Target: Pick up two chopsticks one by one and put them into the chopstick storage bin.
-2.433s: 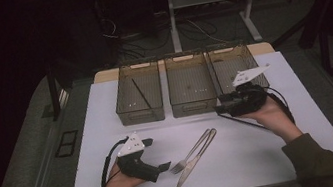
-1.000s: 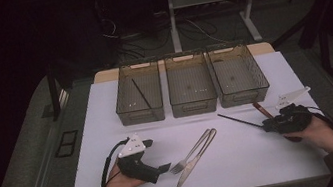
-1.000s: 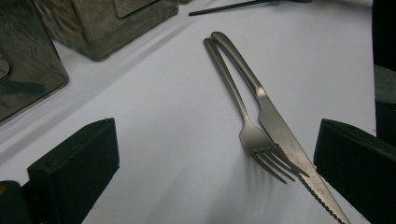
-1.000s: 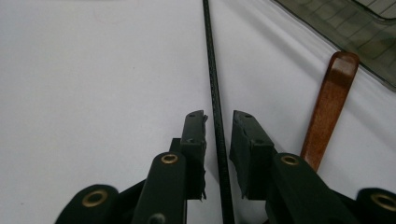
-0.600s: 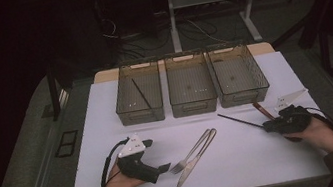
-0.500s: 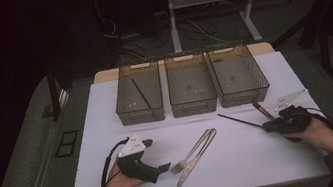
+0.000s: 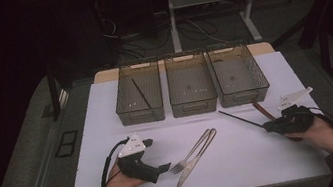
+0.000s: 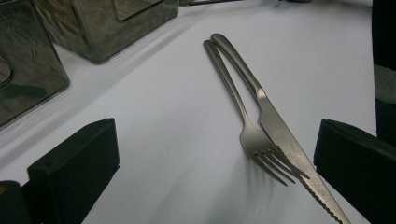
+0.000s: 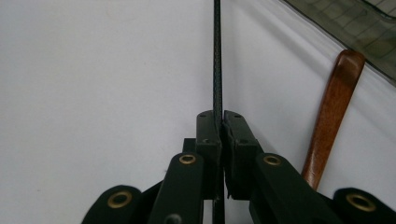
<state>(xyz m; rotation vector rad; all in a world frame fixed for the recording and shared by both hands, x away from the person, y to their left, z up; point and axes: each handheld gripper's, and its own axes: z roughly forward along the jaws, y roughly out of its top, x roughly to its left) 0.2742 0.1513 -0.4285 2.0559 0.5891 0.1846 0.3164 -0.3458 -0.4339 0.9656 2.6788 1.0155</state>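
A thin black stick lies on the white mat, right of centre. My right gripper holds its near end. In the right gripper view the jaws have just been closing and now pinch the black stick between their pads. A brown wooden handle lies just beside it, untouched. My left gripper rests at the front left, open. A steel fork and a serrated knife lie side by side between and ahead of its wide jaws, with no contact.
Three clear brown bins stand in a row at the back of the mat. The left bin holds another black stick. The mat's right edge is close to my right hand.
My right hand has come back from the right bin to the near right of the mat, at the black stick's end, then stayed there. The left hand has not moved.
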